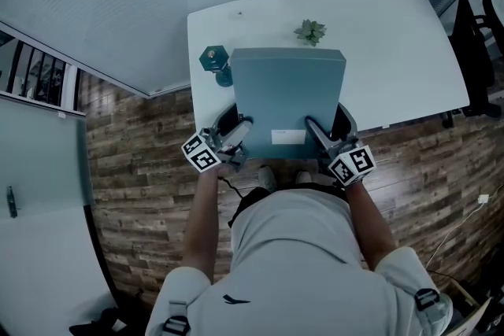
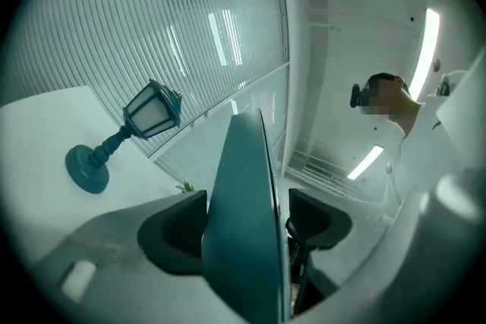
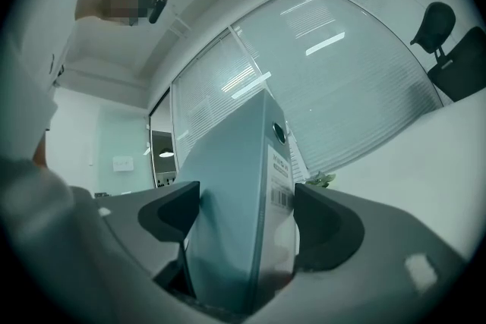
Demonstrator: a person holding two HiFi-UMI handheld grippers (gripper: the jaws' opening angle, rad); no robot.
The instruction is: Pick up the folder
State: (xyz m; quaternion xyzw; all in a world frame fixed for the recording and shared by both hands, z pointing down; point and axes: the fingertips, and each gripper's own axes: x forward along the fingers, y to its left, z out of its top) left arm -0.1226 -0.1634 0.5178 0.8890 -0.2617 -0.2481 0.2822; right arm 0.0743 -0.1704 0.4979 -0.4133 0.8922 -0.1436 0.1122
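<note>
A teal box folder (image 1: 287, 90) with a white label near its front edge is held flat over the near edge of the white table (image 1: 394, 51). My left gripper (image 1: 239, 131) grips its near left corner and my right gripper (image 1: 316, 130) its near right corner. In the left gripper view the folder (image 2: 243, 186) stands edge-on between the jaws of the left gripper (image 2: 247, 228). In the right gripper view the folder (image 3: 235, 163), barcode label on its spine, fills the gap of the right gripper (image 3: 247, 216), both pads against it.
A teal lantern ornament (image 1: 215, 61) stands on the table just left of the folder, and a small green plant (image 1: 310, 31) sits behind it. A black office chair (image 1: 476, 51) is at the right. Glass walls with blinds lie beyond; wooden floor is below.
</note>
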